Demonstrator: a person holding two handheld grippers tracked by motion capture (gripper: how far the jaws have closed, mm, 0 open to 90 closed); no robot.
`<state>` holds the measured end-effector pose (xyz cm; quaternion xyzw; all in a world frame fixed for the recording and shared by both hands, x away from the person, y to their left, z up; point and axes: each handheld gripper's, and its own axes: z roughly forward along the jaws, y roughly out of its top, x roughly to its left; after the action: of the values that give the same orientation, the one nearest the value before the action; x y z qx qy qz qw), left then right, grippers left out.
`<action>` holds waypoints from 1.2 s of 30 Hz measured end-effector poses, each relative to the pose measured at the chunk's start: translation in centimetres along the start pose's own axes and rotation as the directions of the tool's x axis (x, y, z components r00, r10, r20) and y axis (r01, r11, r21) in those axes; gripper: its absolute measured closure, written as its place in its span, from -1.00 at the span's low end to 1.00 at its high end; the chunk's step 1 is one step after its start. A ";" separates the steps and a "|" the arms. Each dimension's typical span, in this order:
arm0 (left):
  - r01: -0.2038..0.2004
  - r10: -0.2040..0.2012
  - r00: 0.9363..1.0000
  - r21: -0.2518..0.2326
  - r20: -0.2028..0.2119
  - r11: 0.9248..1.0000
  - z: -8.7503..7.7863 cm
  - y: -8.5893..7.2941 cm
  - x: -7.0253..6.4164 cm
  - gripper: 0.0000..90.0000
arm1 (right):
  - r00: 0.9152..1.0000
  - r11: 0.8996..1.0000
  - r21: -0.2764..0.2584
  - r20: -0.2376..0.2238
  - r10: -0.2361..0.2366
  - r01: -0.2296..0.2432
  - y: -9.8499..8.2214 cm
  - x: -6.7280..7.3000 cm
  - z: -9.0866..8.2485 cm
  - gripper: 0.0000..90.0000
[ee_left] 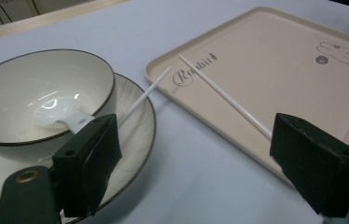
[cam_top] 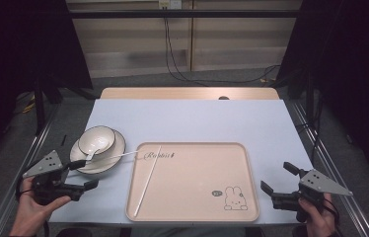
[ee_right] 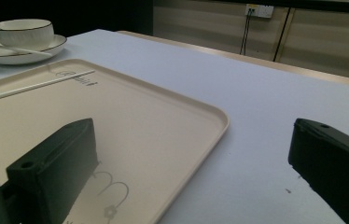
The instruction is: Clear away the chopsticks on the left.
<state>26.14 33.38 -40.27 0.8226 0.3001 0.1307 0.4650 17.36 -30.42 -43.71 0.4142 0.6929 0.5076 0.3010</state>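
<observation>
Left gripper: jaws wide apart, nothing between them, near the plate.
Right gripper: jaws wide, nothing in them, just right of the tray.
Bowl: on the plate, spoon inside.
Chopsticks: one in the tray, the other from plate to tray rim.

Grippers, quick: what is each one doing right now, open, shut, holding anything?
Left gripper: open, holding nothing, beside the white black-rimmed plate.
Right gripper: open, holding nothing, beside the beige plastic tray.
</observation>
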 end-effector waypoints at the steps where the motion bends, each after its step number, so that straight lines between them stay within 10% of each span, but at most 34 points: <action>1: -0.007 0.007 1.000 0.009 0.002 1.000 -0.1 0.0 0.4 -0.66 | 1.000 1.000 0.000 -0.001 0.001 -0.001 0.0 0.0 0.0 -0.98; 9: -0.053 0.052 0.998 0.048 0.020 0.997 -0.8 -0.5 3.2 -0.66 | 1.000 1.000 0.003 -0.001 0.005 -0.005 0.0 0.0 -0.1 -0.98; 18: -0.101 0.100 0.995 0.110 0.021 0.989 0.1 -0.9 5.6 0.08 | 1.000 1.000 0.005 0.001 0.003 -0.003 0.0 0.0 -0.1 -0.98; 26: -0.124 0.122 0.992 0.153 0.017 0.980 1.1 -0.9 7.1 0.31 | 1.000 1.000 0.006 0.001 0.004 -0.004 -0.1 0.0 -0.1 -0.98; 36: -0.172 0.170 0.985 0.246 0.031 0.954 2.4 -1.0 7.4 0.45 | 1.000 1.000 0.009 -0.002 -0.001 0.001 -0.1 0.0 -0.1 -0.98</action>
<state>32.76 36.63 -42.86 0.8977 0.2395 0.1279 0.3469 17.24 -30.46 -43.78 0.4148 0.6956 0.5047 0.2989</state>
